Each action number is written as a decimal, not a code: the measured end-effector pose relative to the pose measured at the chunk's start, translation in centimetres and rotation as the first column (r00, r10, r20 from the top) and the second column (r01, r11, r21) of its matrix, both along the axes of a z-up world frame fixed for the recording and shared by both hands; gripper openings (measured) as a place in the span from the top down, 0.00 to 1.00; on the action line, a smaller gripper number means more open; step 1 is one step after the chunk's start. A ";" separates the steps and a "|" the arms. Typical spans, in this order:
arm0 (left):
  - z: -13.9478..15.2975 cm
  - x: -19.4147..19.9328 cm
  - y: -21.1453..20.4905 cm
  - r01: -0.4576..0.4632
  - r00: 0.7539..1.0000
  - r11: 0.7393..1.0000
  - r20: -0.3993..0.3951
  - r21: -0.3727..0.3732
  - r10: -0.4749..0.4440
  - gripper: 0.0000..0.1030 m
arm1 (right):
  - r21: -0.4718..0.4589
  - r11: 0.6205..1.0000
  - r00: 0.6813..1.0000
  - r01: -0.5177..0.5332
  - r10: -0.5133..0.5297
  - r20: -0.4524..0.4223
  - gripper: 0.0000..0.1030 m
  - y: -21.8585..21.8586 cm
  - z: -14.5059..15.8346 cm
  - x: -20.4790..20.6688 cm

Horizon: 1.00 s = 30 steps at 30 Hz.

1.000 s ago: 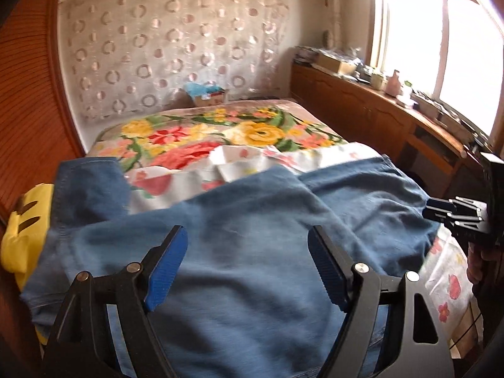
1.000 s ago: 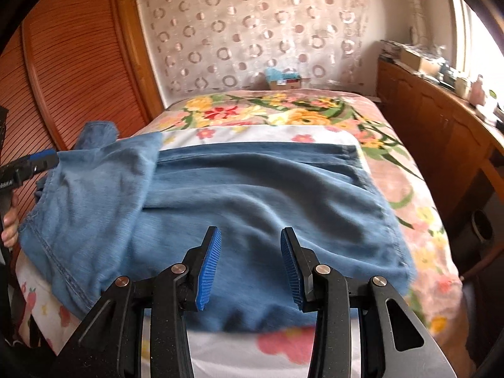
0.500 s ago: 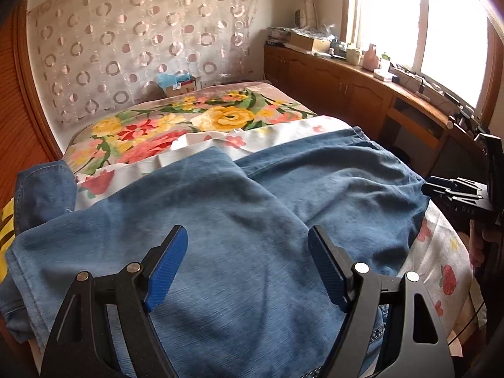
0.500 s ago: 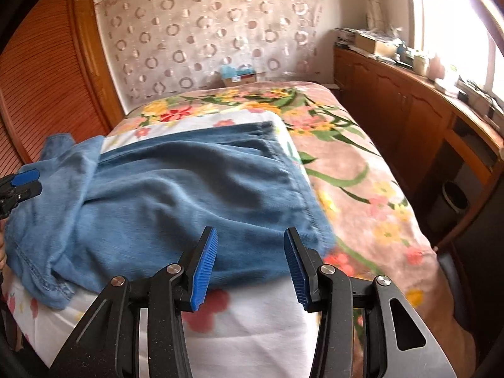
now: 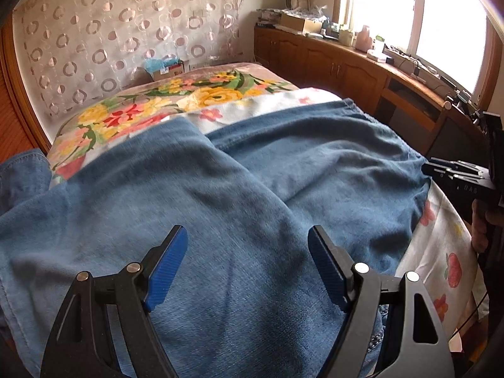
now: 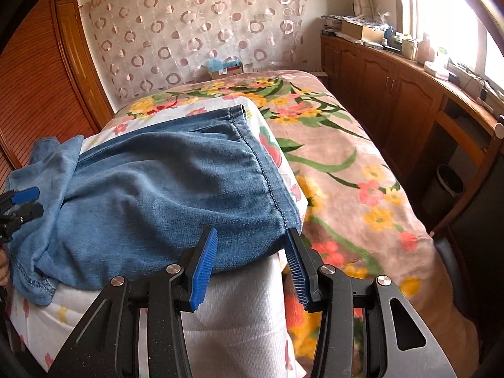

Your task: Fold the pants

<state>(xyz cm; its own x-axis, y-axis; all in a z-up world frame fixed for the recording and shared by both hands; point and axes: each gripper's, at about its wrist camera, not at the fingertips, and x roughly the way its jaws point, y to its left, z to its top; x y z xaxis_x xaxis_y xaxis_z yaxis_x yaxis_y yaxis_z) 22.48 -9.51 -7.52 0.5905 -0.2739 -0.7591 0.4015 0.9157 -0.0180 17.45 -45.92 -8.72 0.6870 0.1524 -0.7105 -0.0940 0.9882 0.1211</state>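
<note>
Blue denim pants [image 5: 220,189] lie spread across the bed, one part folded over the other on the left. My left gripper [image 5: 247,239] hovers open over the near side of the pants, with only flat cloth below its fingers. In the right wrist view the pants [image 6: 157,189] end in a stitched hem at the right. My right gripper [image 6: 252,239] is open at their near right corner, and the corner lies between the blue pads [image 6: 204,264] without being pinched. Each gripper shows in the other's view: the right gripper [image 5: 453,173], the left gripper [image 6: 22,201].
The pants rest on a white flowered sheet [image 6: 236,299] over a floral blanket [image 6: 346,157]. A wooden cabinet [image 6: 393,94] with clutter under the window runs along the right. A slatted wooden door [image 6: 37,94] stands left, and a tissue box [image 6: 225,66] sits at the bed's far end.
Both grippers have moved right along the pants and dropped a little. The right one has come to the near right corner of the pants. The pants lie as before.
</note>
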 end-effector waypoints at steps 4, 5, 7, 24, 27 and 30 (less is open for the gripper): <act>-1.0 0.0 -0.5 -0.002 1.000 0.999 -0.006 0.036 0.002 0.23 | -0.012 1.000 0.999 0.024 -0.024 -0.021 0.55 -0.6 -0.5 0.5; -1.3 -0.1 -0.6 -0.003 1.000 0.999 -0.002 0.049 0.003 0.23 | -0.007 1.000 0.999 0.030 -0.031 -0.028 0.55 -0.8 -0.6 0.6; -1.6 -0.2 -0.9 -0.004 1.000 0.997 0.008 0.072 0.004 0.23 | 0.002 0.999 0.998 0.039 -0.039 -0.039 0.55 -1.0 -0.6 0.8; -0.1 -1.2 0.6 -0.010 1.000 1.000 0.005 0.008 0.010 0.23 | 0.018 1.000 0.999 -0.003 0.002 0.044 0.84 -0.6 1.4 0.4; 0.6 -1.9 1.1 -0.021 0.999 1.000 0.028 0.002 0.021 0.23 | 0.006 0.999 0.995 -0.032 0.032 0.091 0.84 0.5 2.9 -0.2; 1.4 -2.6 2.1 -0.036 0.998 0.999 0.047 -0.008 0.036 0.23 | 0.004 0.997 0.987 -0.074 0.073 0.147 0.85 2.0 4.7 -0.8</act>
